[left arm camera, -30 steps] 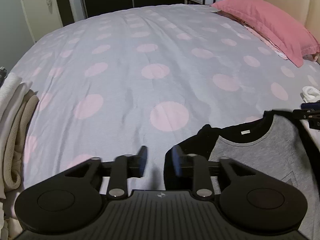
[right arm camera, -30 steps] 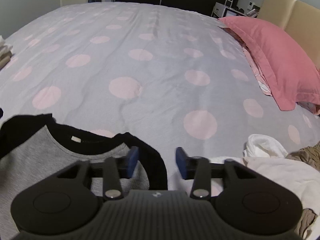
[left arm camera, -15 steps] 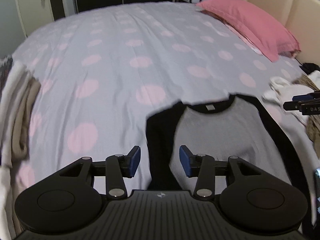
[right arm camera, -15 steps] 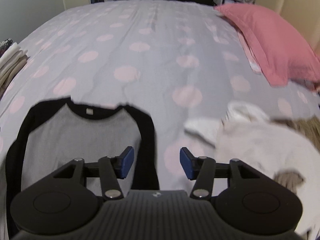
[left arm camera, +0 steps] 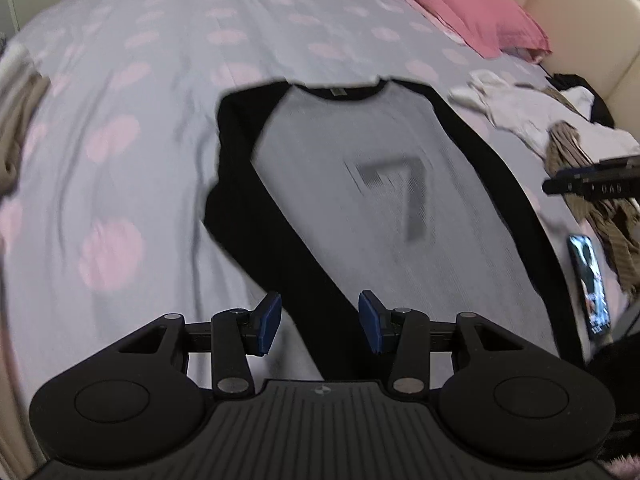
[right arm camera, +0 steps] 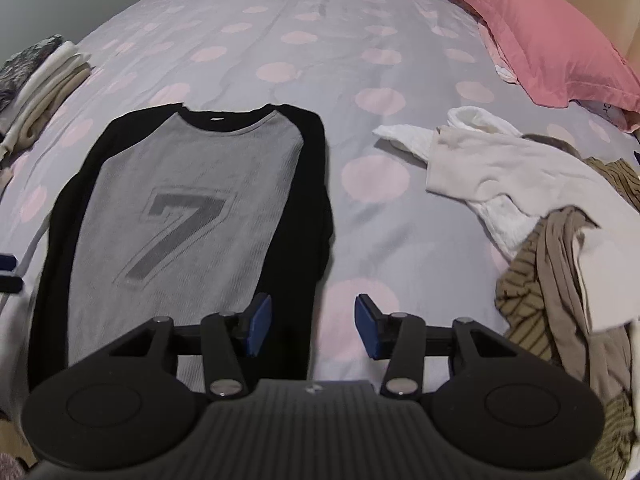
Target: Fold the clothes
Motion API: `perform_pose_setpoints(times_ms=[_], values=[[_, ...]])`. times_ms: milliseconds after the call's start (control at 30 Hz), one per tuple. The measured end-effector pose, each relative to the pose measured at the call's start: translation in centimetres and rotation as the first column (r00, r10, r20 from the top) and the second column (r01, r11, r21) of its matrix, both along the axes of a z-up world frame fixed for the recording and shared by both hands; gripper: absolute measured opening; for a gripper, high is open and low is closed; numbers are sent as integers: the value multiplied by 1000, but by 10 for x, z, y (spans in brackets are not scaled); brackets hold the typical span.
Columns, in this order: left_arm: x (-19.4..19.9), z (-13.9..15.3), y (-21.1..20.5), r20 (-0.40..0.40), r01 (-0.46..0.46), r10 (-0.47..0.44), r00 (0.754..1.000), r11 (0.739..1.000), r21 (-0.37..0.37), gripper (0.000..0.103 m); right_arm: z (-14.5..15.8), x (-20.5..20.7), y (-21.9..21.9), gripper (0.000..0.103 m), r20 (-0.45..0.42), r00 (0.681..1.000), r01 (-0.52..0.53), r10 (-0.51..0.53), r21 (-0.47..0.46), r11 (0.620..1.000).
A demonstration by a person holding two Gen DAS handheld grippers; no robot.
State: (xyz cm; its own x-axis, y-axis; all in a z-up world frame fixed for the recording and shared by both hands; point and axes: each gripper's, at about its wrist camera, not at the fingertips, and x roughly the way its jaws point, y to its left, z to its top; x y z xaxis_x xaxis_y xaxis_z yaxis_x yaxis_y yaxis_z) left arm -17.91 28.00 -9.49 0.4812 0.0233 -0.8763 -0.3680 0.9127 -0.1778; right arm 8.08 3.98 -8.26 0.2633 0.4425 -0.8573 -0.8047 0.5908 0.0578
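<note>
Grey-bodied with black sleeves, one raglan shirt [right arm camera: 188,216] lies flat, front up, on the bed [right arm camera: 320,40], a single large "7" printed on its chest. Both sleeves lie along the shirt's sides. Left tool [left arm camera: 319,322]: jaws wide apart, empty, hovering above the shirt's lower left sleeve. Right tool [right arm camera: 306,326]: jaws wide apart, empty, above the lower right sleeve edge.

Count of other items: one pink pillow [right arm camera: 548,44] at the headboard end; one loose heap of unfolded clothes [right arm camera: 560,216] to the right of the shirt, holding at least a white piece and a brown striped piece, exact number not determinable; one stack of folded clothes [right arm camera: 44,88] at the left edge, partly cut off; one phone [left arm camera: 588,280] near the heap.

Left wrist view is motion-blurred. The shirt's hem is hidden behind both tools.
</note>
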Motion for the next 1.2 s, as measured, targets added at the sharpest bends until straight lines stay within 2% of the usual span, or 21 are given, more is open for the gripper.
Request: perform_pose_setpoints(times_ms=[133, 233, 333, 500, 567, 600, 633, 833, 933, 1100, 1200], values=[[-11, -22, -14, -54, -34, 31, 998, 998, -61, 40, -4, -22, -18, 49, -37, 999, -1, 2, 3, 1000], [-16, -33, -19, -86, -50, 42, 995, 994, -99, 38, -17, -46, -30, 49, -82, 997, 1, -3, -29, 1000], [-18, -38, -24, -94, -35, 25, 995, 994, -106, 36, -28, -65, -37, 49, -109, 994, -7, 0, -58, 998], [-17, -42, -33, -111, -4, -7, 994, 996, -93, 25, -46, -84, -38, 36, -91, 994, -71, 58, -145, 987], [-16, -43, -35, -116, 4, -14, 993, 996, -86, 25, -52, -83, -39, 20, -84, 995, -73, 59, -175, 982], [-15, -43, -37, -118, 7, -17, 993, 997, -82, 25, -52, -81, -41, 17, -94, 994, -64, 49, -167, 984], [-15, -43, -38, -119, 9, -19, 993, 997, -80, 23, -50, -78, -43, 9, -100, 994, -52, 36, -158, 986], [-16, -44, -39, -129, 16, -26, 991, 997, -75, 21, -17, -49, -61, 8, -108, 991, 66, -75, -82, 994], [-14, -45, -40, -136, 25, -35, 990, 997, -73, 21, 11, -24, -70, 0, -32, 992, 123, -125, -68, 990], [-10, -45, -42, -135, 38, -47, 990, 997, -71, 21, 51, 32, -88, 0, 119, 963, 249, -242, -49, 967], [-10, -46, -41, -138, 35, -46, 989, 996, -76, 21, 53, 51, -98, 3, 62, 962, 270, -268, -24, 963]])
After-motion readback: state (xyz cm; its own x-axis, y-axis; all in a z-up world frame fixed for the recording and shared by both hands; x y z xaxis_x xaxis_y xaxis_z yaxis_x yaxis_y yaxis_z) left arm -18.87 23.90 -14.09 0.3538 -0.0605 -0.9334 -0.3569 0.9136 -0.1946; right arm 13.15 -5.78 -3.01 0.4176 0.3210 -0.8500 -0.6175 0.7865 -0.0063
